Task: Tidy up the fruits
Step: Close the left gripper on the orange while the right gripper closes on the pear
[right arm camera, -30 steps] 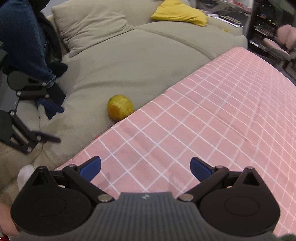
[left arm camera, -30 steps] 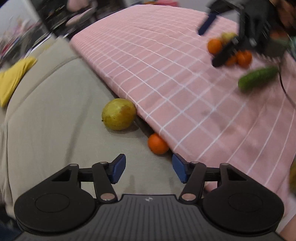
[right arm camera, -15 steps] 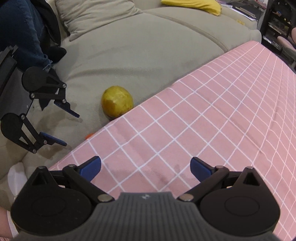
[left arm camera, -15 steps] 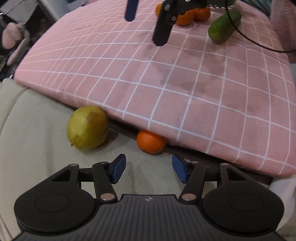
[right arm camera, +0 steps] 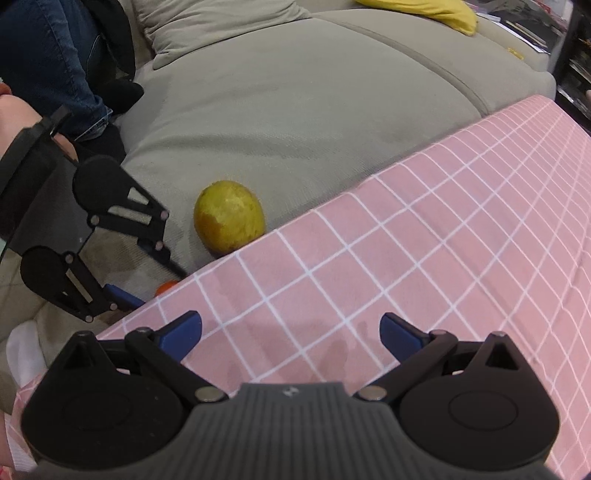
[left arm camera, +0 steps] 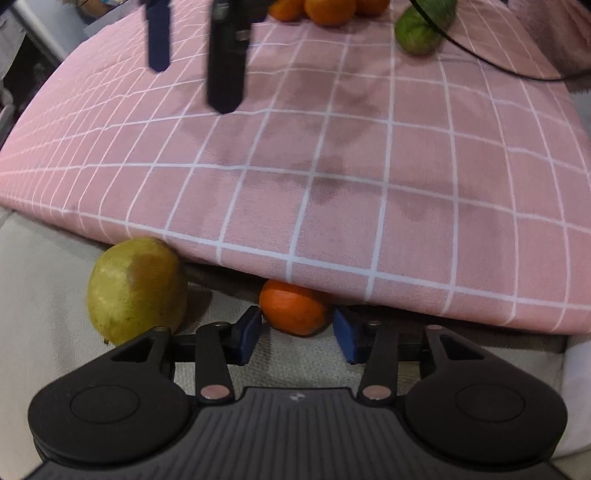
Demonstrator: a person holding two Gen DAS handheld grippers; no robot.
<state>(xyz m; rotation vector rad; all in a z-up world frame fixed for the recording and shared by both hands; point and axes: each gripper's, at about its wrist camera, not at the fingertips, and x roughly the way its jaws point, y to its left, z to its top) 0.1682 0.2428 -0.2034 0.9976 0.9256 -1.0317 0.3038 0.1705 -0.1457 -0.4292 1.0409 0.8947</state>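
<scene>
Slippage is the main risk: the left gripper [left arm camera: 297,334] has just been closing, with the mandarin [left arm camera: 293,307] between its blue pads [left arm camera: 248,334], but the pads sit only at the fruit's near lower part and do not clearly press on it yet. A round fruit pinched that low would likely squirt away, further under the cloth [left arm camera: 332,166], whose hem overhangs its far side. The cloth edge could also get caught between a pad and the fruit, so that lifting drags the cloth and rolls the fruit lying on it.

The mandarin lies on the beige couch [right arm camera: 295,103], half tucked under the near edge of the pink checked cloth. A pear [left arm camera: 136,290] rests just left of it, close beside the left finger; a sideways nudge while closing could send it rolling on the soft cushion. At the far end of the cloth lie more mandarins [left arm camera: 325,11] and a green fruit [left arm camera: 417,35], with a black cable [left arm camera: 498,62] crossing near them.

The right gripper [right arm camera: 290,332] hovers over the cloth with its jaws spread wide and nothing between them; its fingers hang over the far part of the cloth, well apart from the grasp. A yellow cushion [right arm camera: 424,9] sits far off on the couch.
</scene>
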